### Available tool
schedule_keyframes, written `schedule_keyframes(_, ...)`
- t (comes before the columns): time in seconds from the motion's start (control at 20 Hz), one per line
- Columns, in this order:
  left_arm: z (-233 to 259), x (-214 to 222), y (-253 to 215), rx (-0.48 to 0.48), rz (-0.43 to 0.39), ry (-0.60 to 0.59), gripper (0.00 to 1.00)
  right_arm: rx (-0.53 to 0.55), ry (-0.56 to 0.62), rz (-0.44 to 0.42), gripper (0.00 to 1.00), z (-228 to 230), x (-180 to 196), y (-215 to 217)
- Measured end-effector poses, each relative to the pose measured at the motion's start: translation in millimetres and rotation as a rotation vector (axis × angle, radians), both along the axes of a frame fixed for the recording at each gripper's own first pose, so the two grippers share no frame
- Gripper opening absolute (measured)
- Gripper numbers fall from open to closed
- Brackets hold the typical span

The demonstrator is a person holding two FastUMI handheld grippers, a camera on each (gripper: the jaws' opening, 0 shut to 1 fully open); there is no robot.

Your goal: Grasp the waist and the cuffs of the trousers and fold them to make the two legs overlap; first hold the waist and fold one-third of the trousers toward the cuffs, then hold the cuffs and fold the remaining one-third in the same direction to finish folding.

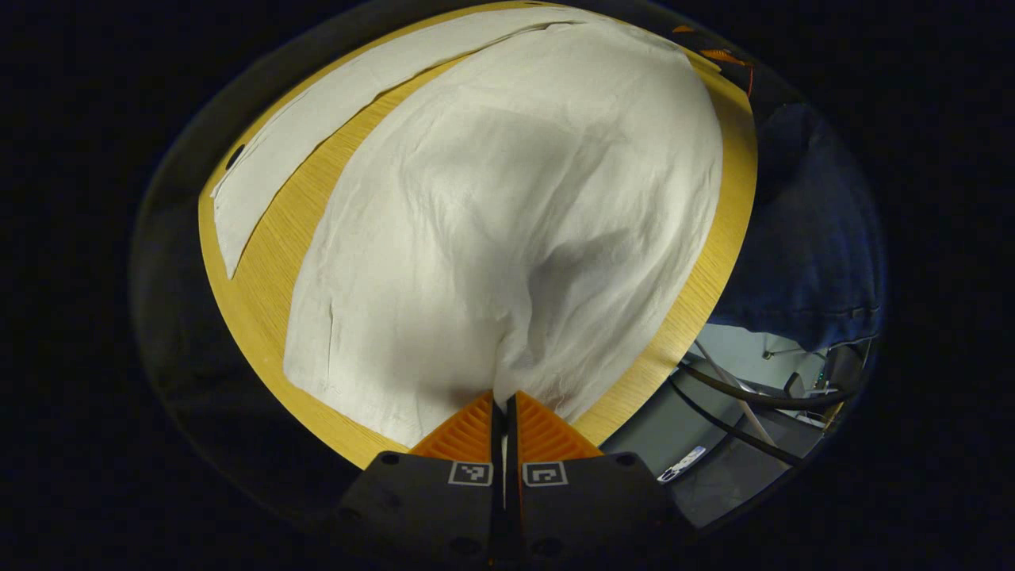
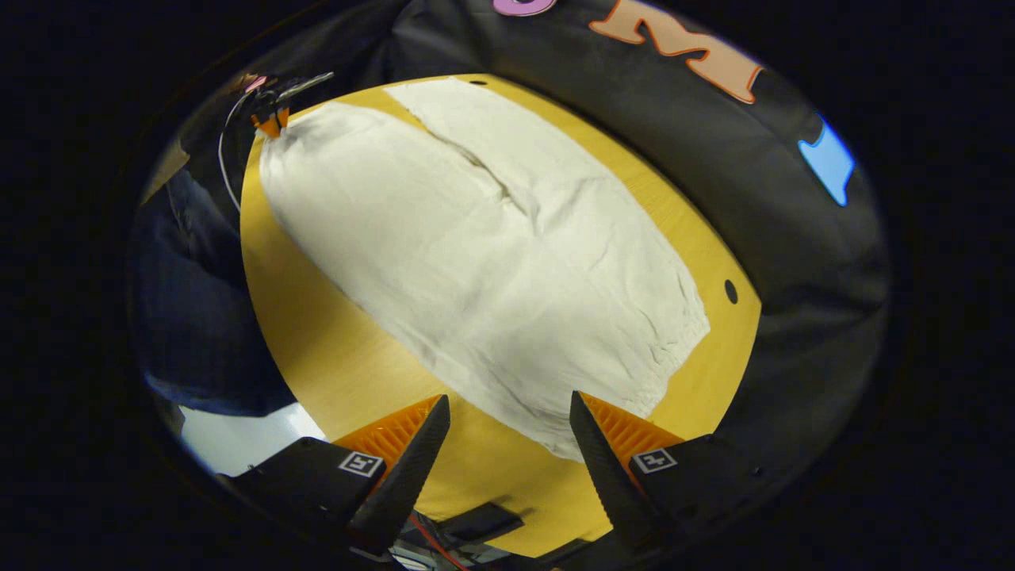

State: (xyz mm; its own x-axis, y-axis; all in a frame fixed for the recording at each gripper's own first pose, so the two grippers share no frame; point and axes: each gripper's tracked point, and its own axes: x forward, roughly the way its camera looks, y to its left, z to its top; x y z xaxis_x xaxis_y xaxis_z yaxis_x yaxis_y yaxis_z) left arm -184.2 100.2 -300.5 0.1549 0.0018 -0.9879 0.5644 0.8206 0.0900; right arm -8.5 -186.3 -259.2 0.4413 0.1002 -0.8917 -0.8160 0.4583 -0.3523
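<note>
White trousers (image 2: 484,262) lie on our table (image 2: 317,365); left gripper (image 1: 505,408) jaws pinch a cuff, right gripper (image 2: 507,428) jaws wide, waist at twelve o'clock; grasp next.

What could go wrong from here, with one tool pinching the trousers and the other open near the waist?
1. The left tool pinches a small bunch of the trousers; the cloth may slip out when lifted.
2. The right tool is open, its fingers either side of the waist corner; closing may catch too little cloth, so the legs overlap crookedly on the table.
</note>
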Motion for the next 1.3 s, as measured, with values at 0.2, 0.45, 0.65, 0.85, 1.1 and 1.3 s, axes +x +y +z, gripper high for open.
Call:
schedule_keyframes(0.2, 0, 0, 0, 0.03, 0.017, 0.016, 0.0, -0.09, 0.146, 0.068, 0.99, -34, -1, -13)
schedule_keyframes(0.45, 0, 0, 1, 0.05, 0.031, 0.022, 0.0, -0.138, 0.209, 0.113, 0.97, -55, 7, -14)
schedule_keyframes(0.65, 0, 0, 1, 0.058, 0.038, 0.029, 0.0, -0.156, 0.263, 0.117, 0.92, -62, 3, -17)
schedule_keyframes(0.85, 0, 1, 0, 0.053, 0.043, 0.031, 0.0, -0.164, 0.305, 0.064, 0.83, -63, 3, -17)
schedule_keyframes(1.1, -1, 1, 1, 0.047, 0.046, 0.031, 0.0, -0.213, 0.303, -0.027, 0.49, -59, 16, -24)
schedule_keyframes(1.3, -2, 2, 0, 0.042, 0.048, 0.016, 0.0, -0.197, 0.274, -0.04, 0.19, -56, 22, -25)
